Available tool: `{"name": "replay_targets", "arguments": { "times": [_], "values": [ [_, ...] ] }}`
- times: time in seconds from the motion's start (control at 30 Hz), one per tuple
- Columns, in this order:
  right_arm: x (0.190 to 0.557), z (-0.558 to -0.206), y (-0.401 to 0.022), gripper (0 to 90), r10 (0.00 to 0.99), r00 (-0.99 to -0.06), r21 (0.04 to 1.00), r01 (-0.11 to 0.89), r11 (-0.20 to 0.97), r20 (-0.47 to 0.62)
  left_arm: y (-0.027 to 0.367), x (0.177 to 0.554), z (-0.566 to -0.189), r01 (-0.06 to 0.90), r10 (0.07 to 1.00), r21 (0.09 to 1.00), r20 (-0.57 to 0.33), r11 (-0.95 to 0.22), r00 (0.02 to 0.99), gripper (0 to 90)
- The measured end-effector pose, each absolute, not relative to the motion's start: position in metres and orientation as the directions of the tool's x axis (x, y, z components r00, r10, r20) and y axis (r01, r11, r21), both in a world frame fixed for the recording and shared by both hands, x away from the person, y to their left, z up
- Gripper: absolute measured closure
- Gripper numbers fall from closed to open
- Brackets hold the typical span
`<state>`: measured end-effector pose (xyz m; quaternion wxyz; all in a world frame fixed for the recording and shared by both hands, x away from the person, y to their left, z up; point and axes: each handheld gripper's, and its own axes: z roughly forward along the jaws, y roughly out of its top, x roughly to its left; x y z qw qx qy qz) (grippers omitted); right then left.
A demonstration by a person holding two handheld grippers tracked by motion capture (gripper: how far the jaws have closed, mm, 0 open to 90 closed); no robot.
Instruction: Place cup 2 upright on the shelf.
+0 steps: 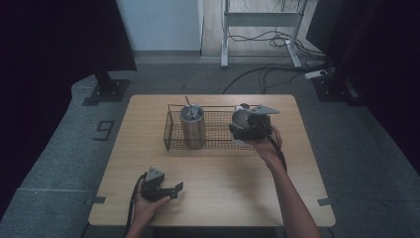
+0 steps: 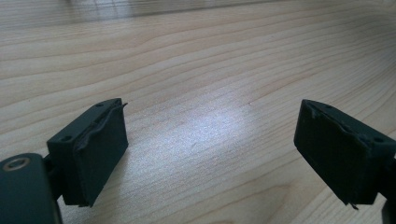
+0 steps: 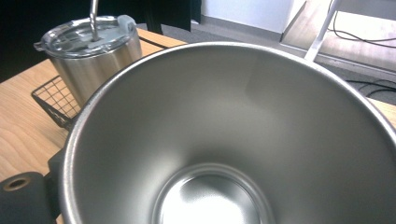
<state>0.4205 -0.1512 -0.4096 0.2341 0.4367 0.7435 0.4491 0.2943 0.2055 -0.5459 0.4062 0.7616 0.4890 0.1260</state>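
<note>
The right gripper (image 1: 246,126) grips a steel cup (image 1: 241,118) at the right end of the wire basket (image 1: 174,140); the right gripper view looks straight down into its empty bowl. A lidded steel tumbler (image 1: 192,126) with a straw stands upright in the basket's left part. The left gripper (image 1: 171,192) rests near the table's (image 1: 223,173) front edge, jaws spread wide over bare wood.

Left gripper (image 1: 174,190) low, jaws wide apart; right gripper (image 1: 246,126) extended forward.

Lidded tumbler (image 1: 192,127) blocks the wire basket's (image 1: 171,130) left end; the near table (image 1: 223,178) lies open.
</note>
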Motion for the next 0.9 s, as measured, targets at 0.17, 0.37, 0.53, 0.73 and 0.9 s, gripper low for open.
{"name": "replay_targets", "arguments": {
  "times": [0.17,0.37,0.53,0.73,0.9],
  "values": [
    [0.424,-0.409,-0.152,6.8,0.863,-0.504,0.872,0.441,0.214,0.043,0.205,0.294,-0.546,0.641,0.848,0.743,-0.204,-0.192,0.490,9.9],
    [0.430,-0.408,-0.152,6.8,0.865,-0.499,0.869,0.446,0.215,0.042,0.205,0.294,-0.546,0.641,0.847,0.743,-0.205,-0.192,0.491,9.9],
    [0.435,-0.407,-0.152,6.8,0.869,-0.493,0.869,0.447,0.212,0.042,0.205,0.294,-0.546,0.641,0.847,0.743,-0.205,-0.192,0.491,9.9],
    [0.439,-0.409,-0.151,6.8,0.872,-0.488,0.863,0.453,0.224,0.029,0.205,0.294,-0.546,0.640,0.847,0.743,-0.203,-0.193,0.491,9.9],
    [0.443,-0.410,-0.151,6.8,0.875,-0.483,0.862,0.454,0.226,0.025,0.205,0.294,-0.546,0.641,0.847,0.743,-0.205,-0.192,0.491,9.9]
  ]
}}
